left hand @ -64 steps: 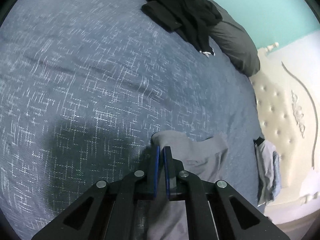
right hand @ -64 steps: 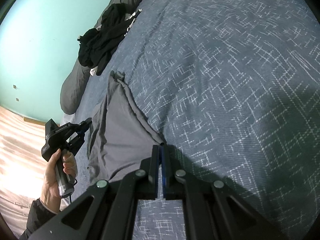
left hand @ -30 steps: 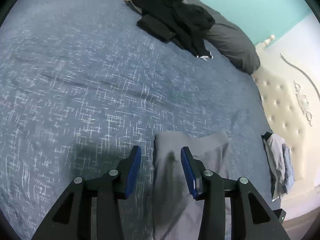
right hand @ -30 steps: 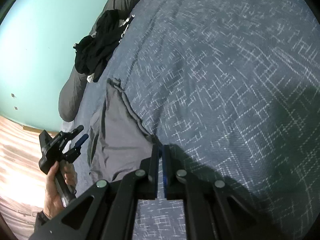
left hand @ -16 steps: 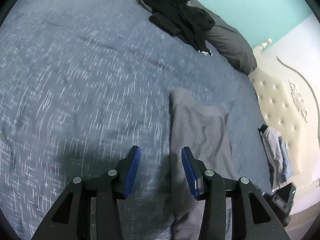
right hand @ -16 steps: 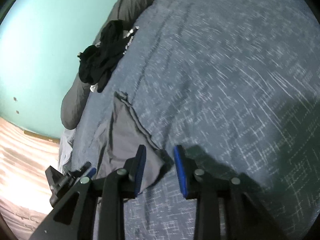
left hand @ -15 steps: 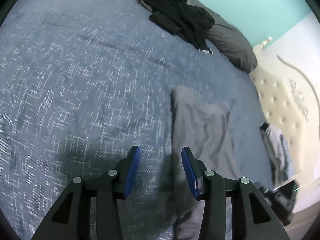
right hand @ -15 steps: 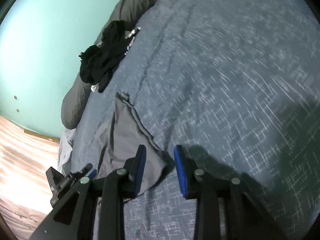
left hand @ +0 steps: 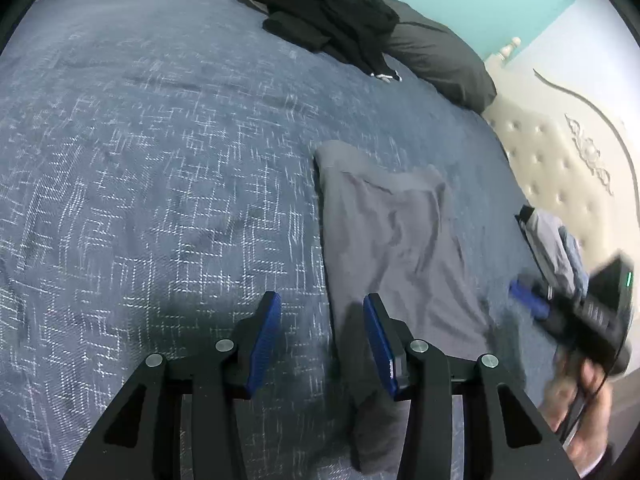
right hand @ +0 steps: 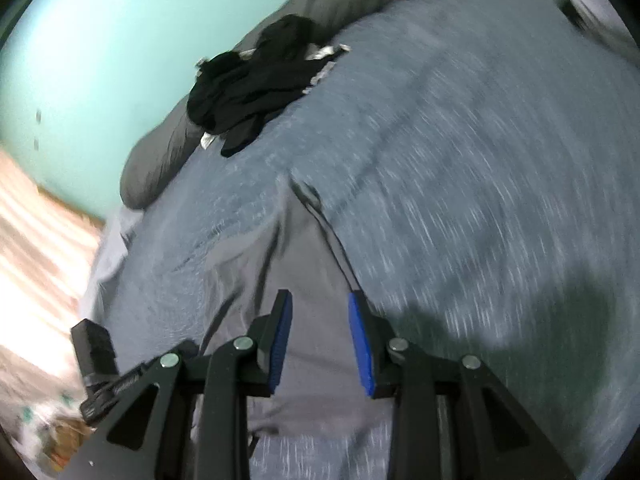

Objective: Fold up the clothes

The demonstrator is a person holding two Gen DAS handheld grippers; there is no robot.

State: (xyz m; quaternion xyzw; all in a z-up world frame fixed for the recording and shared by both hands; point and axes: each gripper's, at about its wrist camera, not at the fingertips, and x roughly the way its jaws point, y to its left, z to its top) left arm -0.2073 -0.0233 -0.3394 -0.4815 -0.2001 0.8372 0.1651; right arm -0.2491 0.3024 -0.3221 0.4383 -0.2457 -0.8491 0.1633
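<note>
Here the grey garment (left hand: 394, 248) lies flat on the blue patterned bedspread (left hand: 140, 168), a narrow folded strip with its long axis running from near to far, its far end squared off and a little rumpled. The left gripper (left hand: 322, 322) hangs over the near part of the strip's left edge: jaws spread, nothing between the pads, the right pad over cloth and the left over bare bedspread. So the garment lies mostly to the right of this tool, the edge running straight ahead along the line it points.

The right gripper (right hand: 319, 330) sits above the same garment (right hand: 280, 264) from the other side. Its jaws have just been opening and stand parted, over cloth but not pinching it. The seamed edge runs away far and left from its right pad; this view is smeared by motion, so the exact overlap is probably but not surely as read.

Both tools are over the near end; neither is close to the far end. A black clothes pile (left hand: 320, 12) waits far off by the grey pillow (left hand: 436, 64).
</note>
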